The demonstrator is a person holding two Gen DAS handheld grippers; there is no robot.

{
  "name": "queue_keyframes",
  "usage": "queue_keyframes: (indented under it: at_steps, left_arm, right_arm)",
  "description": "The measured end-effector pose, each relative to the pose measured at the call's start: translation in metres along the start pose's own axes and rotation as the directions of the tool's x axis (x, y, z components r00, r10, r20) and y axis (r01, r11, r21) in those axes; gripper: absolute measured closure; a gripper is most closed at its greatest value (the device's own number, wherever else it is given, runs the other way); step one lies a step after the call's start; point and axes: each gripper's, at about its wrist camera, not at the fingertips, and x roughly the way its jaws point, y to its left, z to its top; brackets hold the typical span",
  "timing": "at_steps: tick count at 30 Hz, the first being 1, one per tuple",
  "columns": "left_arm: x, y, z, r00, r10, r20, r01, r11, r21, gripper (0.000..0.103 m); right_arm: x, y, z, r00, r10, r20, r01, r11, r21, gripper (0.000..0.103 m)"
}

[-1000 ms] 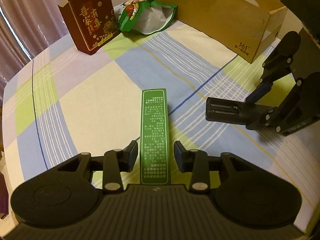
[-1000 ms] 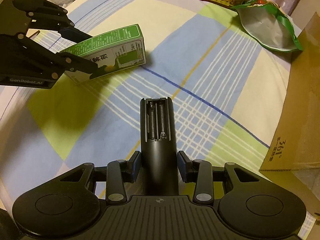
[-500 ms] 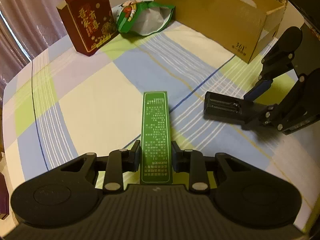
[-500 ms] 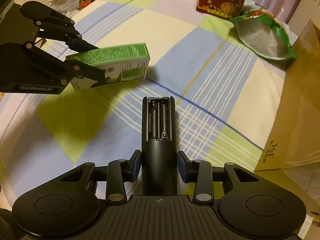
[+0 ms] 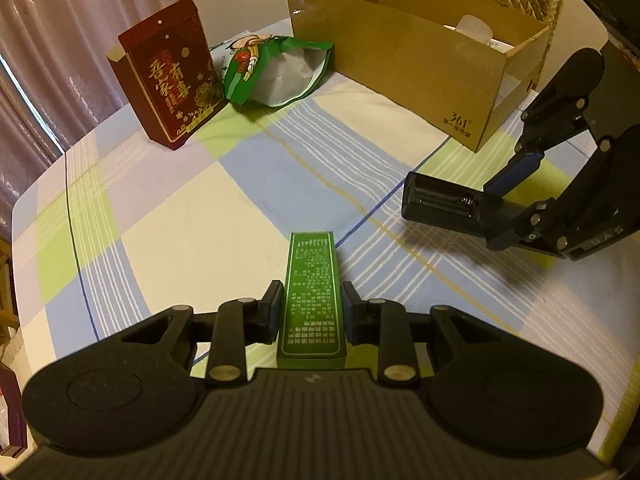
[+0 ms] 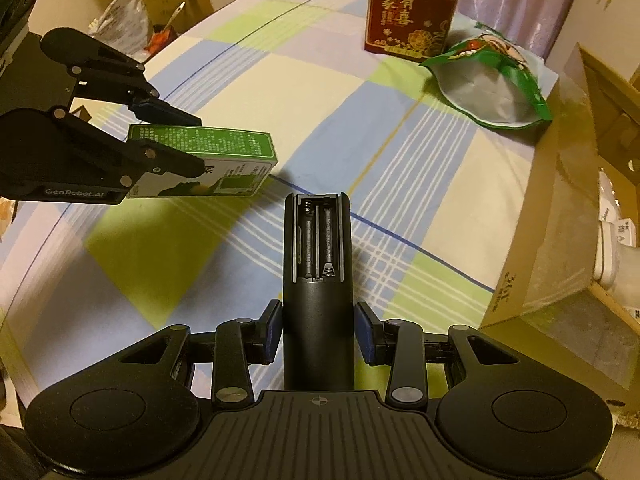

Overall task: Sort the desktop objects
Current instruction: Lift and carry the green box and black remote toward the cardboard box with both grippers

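A narrow green box [image 5: 312, 300] with small white print sits between the pads of my left gripper [image 5: 312, 312], which is shut on it and holds it off the checked tablecloth. The right wrist view shows the same green box [image 6: 208, 160] at the left, in the left gripper [image 6: 184, 140]. My right gripper [image 6: 318, 332] is shut on a black remote [image 6: 318, 280], back side up with its battery bay uncovered. In the left wrist view the remote [image 5: 440, 204] hangs above the cloth at the right, held by the right gripper [image 5: 508, 208].
An open cardboard box [image 5: 400, 48] stands at the far right of the table, its wall [image 6: 560, 200] close to the right gripper. A red carton [image 5: 168, 76] stands upright at the back, with an opened green snack bag [image 5: 276, 68] beside it. The table's rim curves at the left.
The left jaws shut on the green box, which then rose off the cloth. The right gripper rose with the remote in it. Both views now look from higher up.
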Motion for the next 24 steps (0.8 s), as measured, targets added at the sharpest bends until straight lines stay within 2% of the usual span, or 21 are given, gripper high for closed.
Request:
queue_keyframes:
  at_steps: [11, 24]
  left_arm:
    - [-0.011, -0.001, 0.002, 1.0, -0.005, 0.014, 0.005, 1.0, 0.01, 0.078]
    - [-0.019, -0.006, 0.044, 0.997, -0.012, 0.074, 0.007, 0.997, 0.079, 0.078]
  right_arm:
    - [-0.013, -0.002, 0.003, 0.999, 0.004, 0.048, -0.005, 1.0, 0.018, 0.066]
    - [-0.049, -0.02, 0.019, 0.992, -0.05, 0.117, 0.045, 0.998, 0.041, 0.066]
